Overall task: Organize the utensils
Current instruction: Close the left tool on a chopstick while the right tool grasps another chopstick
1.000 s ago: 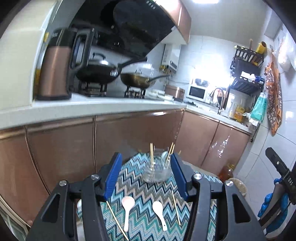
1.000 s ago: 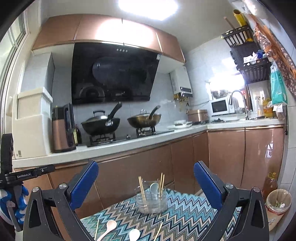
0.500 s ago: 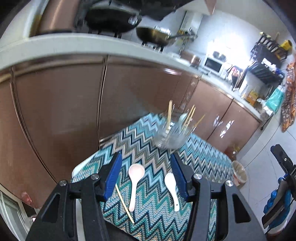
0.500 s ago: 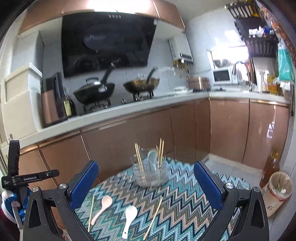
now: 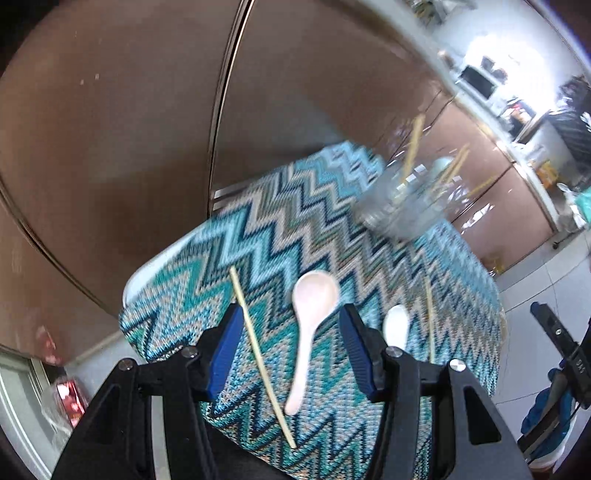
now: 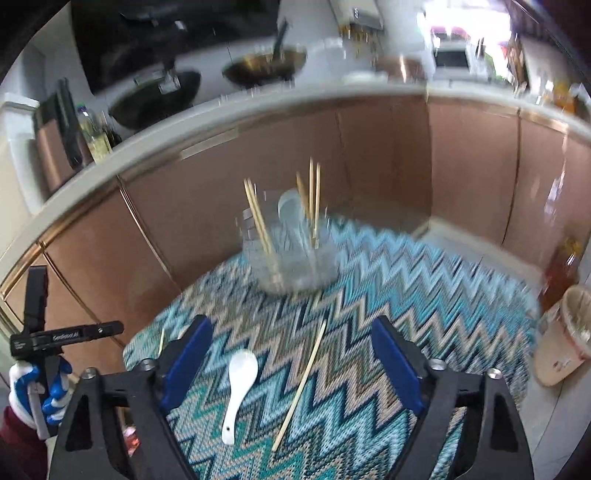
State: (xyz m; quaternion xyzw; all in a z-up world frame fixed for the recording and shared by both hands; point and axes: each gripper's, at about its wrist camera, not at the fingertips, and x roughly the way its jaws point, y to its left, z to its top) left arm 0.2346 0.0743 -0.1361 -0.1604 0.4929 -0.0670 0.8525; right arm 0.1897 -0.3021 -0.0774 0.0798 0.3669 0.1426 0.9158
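Copper-brown cabinet doors [image 6: 380, 155] running under a pale countertop [image 6: 207, 122]; two dark woks [image 6: 155, 96] sitting on the stove beneath a black range hood [image 6: 122, 33]; a microwave [image 6: 452, 57] standing at the far right end of the counter, glaring in bright light; pale tiled floor [image 5: 532, 295] showing past the zigzag tablecloth [image 6: 406, 288]; a lined waste bin [image 6: 565, 336] standing beside an amber bottle [image 6: 563, 266].
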